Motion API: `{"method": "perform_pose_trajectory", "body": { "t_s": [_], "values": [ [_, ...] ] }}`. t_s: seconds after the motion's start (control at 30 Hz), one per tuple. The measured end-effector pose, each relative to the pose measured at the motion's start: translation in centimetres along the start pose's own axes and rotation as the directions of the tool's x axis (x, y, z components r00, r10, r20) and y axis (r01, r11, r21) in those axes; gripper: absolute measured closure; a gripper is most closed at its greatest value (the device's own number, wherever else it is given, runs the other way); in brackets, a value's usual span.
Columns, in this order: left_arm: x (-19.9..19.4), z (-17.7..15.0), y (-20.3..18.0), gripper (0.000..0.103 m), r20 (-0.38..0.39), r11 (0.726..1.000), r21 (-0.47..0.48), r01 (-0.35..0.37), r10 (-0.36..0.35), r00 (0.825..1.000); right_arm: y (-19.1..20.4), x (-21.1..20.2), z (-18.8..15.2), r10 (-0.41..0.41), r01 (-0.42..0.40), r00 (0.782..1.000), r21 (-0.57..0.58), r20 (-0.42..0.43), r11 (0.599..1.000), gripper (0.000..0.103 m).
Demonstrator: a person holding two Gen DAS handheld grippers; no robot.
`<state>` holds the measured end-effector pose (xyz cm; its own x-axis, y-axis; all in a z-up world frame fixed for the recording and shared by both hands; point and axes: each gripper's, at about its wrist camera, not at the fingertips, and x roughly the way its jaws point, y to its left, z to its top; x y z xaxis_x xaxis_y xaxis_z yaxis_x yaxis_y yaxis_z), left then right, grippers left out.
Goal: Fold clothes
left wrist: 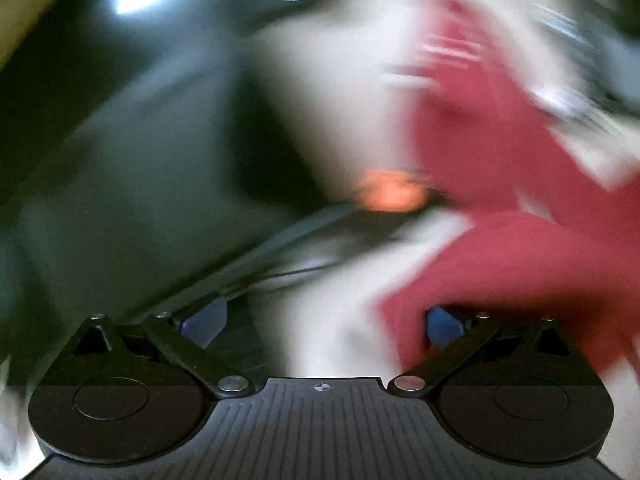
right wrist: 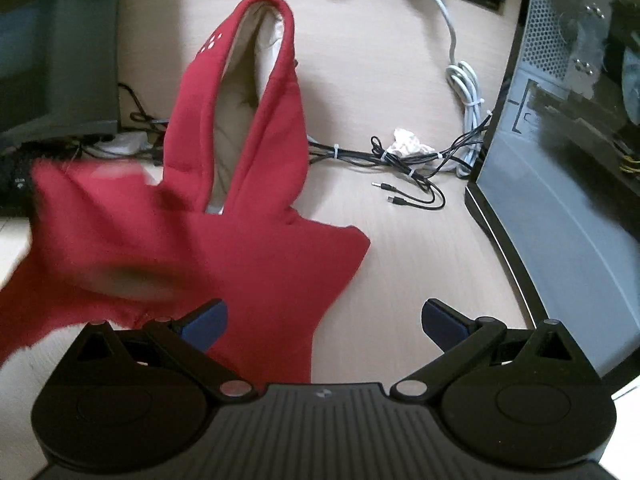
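Note:
A red hooded garment (right wrist: 248, 248) with a pale lining lies on the light wooden table (right wrist: 400, 248), hood pointing away from me. My right gripper (right wrist: 324, 322) is open just above its near part, left blue pad (right wrist: 206, 322) over the cloth, right pad over bare table. A blurred red flap (right wrist: 92, 232) moves at the left. In the left wrist view everything is motion-blurred: the red garment (left wrist: 500, 208) fills the right side and my left gripper (left wrist: 324, 326) is open, its right pad (left wrist: 442, 326) against the red cloth.
A dark computer case (right wrist: 560, 184) stands at the right. Bundled black cables (right wrist: 400, 160), a white cable (right wrist: 464, 80) and a crumpled paper (right wrist: 406, 142) lie behind the garment. A dark monitor (right wrist: 56, 52) is at the left. An orange blur (left wrist: 392, 192) shows in the left wrist view.

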<state>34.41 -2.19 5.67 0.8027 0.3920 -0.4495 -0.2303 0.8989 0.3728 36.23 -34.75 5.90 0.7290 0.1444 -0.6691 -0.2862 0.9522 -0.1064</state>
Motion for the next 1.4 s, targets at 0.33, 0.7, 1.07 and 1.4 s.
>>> {"method": "perform_pose_trajectory", "body": {
  "t_s": [0.33,0.7,1.07,1.4],
  "values": [
    [0.8,-7.0,15.5,0.0,-0.244,0.8,-0.598,-0.056,-0.115,0.963,11.2,3.7,0.7,0.101,-0.096,0.995,-0.36,-0.004,0.928,0.0],
    [-4.2,-7.6,15.9,0.0,-0.194,0.82,-0.564,0.097,-0.246,0.949,13.0,5.8,2.4,-0.21,0.292,0.951,-0.446,0.225,0.846,0.0],
    [-8.9,-8.8,8.5,0.0,-0.16,0.828,-0.31,0.467,-0.53,0.833,-10.3,-2.7,-2.0,-0.415,0.422,0.902,0.431,-0.115,0.798,0.0],
    [-13.4,-12.4,6.4,0.0,-0.177,0.762,-0.056,0.645,-0.643,0.745,-4.0,-12.3,-10.1,-0.277,0.277,0.959,0.368,-0.055,0.888,0.0]
  ]
}}
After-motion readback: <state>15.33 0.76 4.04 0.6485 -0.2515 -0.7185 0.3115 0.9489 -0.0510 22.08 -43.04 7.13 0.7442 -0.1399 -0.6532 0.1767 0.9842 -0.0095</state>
